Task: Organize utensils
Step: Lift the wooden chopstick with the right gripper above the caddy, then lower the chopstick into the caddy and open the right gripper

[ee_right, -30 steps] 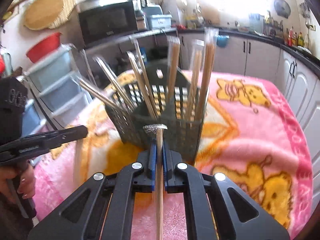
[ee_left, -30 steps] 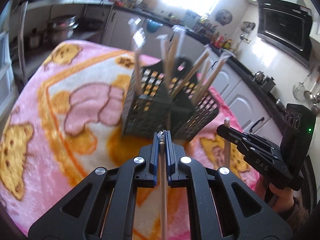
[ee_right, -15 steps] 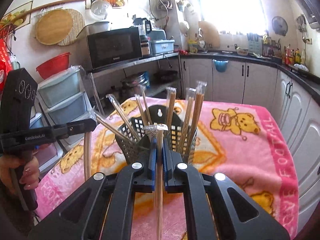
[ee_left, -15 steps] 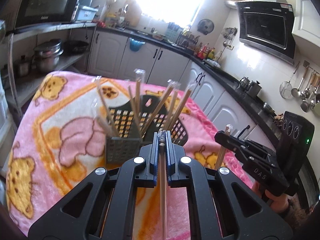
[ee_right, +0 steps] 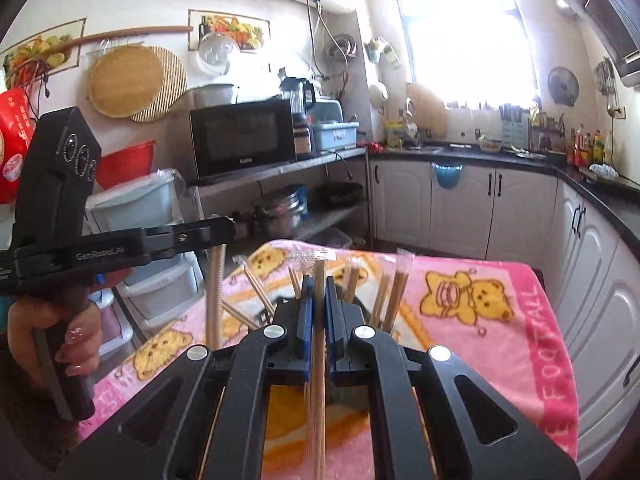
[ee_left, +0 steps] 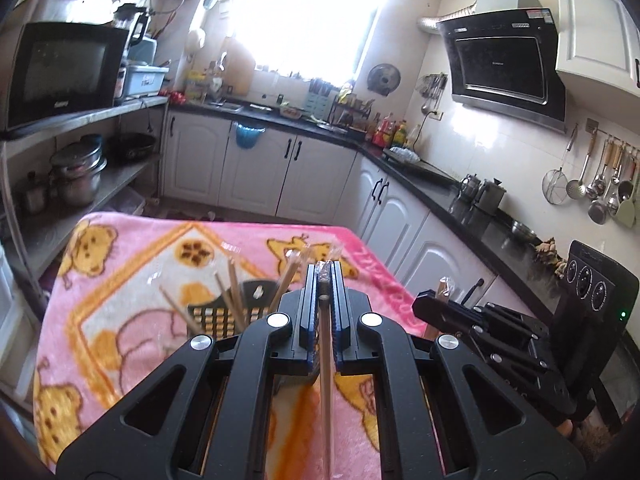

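My left gripper (ee_left: 323, 276) is shut on a wrapped pair of wooden chopsticks (ee_left: 326, 380) that hangs down between its fingers. The right gripper (ee_right: 318, 284) is shut on another wrapped pair (ee_right: 318, 380). Both hang above a dark perforated utensil basket (ee_left: 216, 320), which is largely hidden behind the fingers. Several chopsticks (ee_right: 394, 300) stand leaning in it. The right gripper (ee_left: 430, 306) appears in the left wrist view with its chopstick tip (ee_left: 443, 286) poking up. The left gripper (ee_right: 224, 224) appears in the right wrist view with its chopsticks (ee_right: 214, 292) hanging below.
The basket stands on a table under a pink bear-print blanket (ee_left: 140, 264). A person's hand (ee_right: 60, 340) grips the left handle. A shelf with a microwave (ee_right: 244, 136) and pots is on the left, with plastic drawers (ee_right: 160, 280) beside the table. White cabinets (ee_left: 400, 216) run behind and to the right.
Both grippers have risen with their chopsticks still held. The basket has sunk low in both views and is now mostly hidden behind the fingers; more of the kitchen shows.
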`<act>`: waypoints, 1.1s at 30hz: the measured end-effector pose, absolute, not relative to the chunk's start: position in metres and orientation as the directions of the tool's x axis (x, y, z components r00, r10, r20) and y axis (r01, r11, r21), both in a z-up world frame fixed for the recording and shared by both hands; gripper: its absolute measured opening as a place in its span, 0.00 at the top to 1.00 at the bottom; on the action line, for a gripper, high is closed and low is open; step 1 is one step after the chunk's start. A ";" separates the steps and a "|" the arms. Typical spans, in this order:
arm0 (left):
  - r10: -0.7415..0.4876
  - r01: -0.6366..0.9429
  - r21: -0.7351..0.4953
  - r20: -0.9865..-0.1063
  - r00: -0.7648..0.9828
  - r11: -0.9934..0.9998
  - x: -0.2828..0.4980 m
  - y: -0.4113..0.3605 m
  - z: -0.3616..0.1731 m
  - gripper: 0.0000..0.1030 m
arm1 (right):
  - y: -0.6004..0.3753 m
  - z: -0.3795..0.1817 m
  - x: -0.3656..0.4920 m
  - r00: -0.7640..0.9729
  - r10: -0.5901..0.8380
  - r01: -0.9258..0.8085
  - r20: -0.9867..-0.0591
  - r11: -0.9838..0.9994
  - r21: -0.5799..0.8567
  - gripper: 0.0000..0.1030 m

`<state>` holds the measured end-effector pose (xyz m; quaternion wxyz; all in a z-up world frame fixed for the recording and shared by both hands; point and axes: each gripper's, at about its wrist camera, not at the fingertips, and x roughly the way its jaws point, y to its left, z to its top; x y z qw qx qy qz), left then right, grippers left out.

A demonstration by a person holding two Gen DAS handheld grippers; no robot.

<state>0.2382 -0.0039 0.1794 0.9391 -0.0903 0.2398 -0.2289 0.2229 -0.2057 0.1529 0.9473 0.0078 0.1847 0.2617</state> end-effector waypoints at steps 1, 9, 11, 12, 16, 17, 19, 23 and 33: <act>-0.471 0.388 -0.274 -0.406 0.783 0.880 0.239 -0.005 0.182 0.97 | -0.206 0.156 0.224 0.796 0.501 -0.495 -0.339 0.862 0.110 0.94; -0.472 0.403 -0.252 -0.363 0.803 0.880 0.254 -0.013 0.207 0.97 | -0.206 0.183 0.231 0.810 0.519 -0.511 -0.274 0.853 0.105 0.94; -0.470 0.403 -0.249 -0.353 0.809 0.881 0.258 -0.014 0.213 0.97 | -0.206 0.190 0.233 0.817 0.520 -0.514 -0.247 0.853 0.097 0.94; -0.465 0.401 -0.243 -0.346 0.815 0.883 0.261 -0.015 0.216 0.97 | -0.206 0.192 0.233 0.819 0.521 -0.514 -0.239 0.852 0.095 0.94; -0.452 0.393 -0.234 -0.318 0.833 0.889 0.269 -0.017 0.225 0.97 | -0.205 0.204 0.239 0.830 0.520 -0.513 -0.201 0.854 0.089 0.94; -0.450 0.392 -0.233 -0.307 0.839 0.890 0.271 -0.016 0.227 0.97 | -0.205 0.206 0.241 0.834 0.517 -0.511 -0.191 0.855 0.087 0.94; -0.422 0.376 -0.206 -0.277 0.863 0.904 0.272 -0.016 0.234 0.97 | -0.204 0.211 0.244 0.838 0.518 -0.512 -0.172 0.855 0.080 0.94; -0.397 0.356 -0.198 -0.236 0.887 0.913 0.279 -0.013 0.245 0.97 | -0.204 0.221 0.252 0.840 0.529 -0.524 -0.122 0.849 0.070 0.94; -0.362 0.304 -0.267 -0.205 0.909 0.915 0.312 0.000 0.242 0.97 | -0.202 0.224 0.286 0.857 0.511 -0.506 -0.066 0.859 0.078 0.94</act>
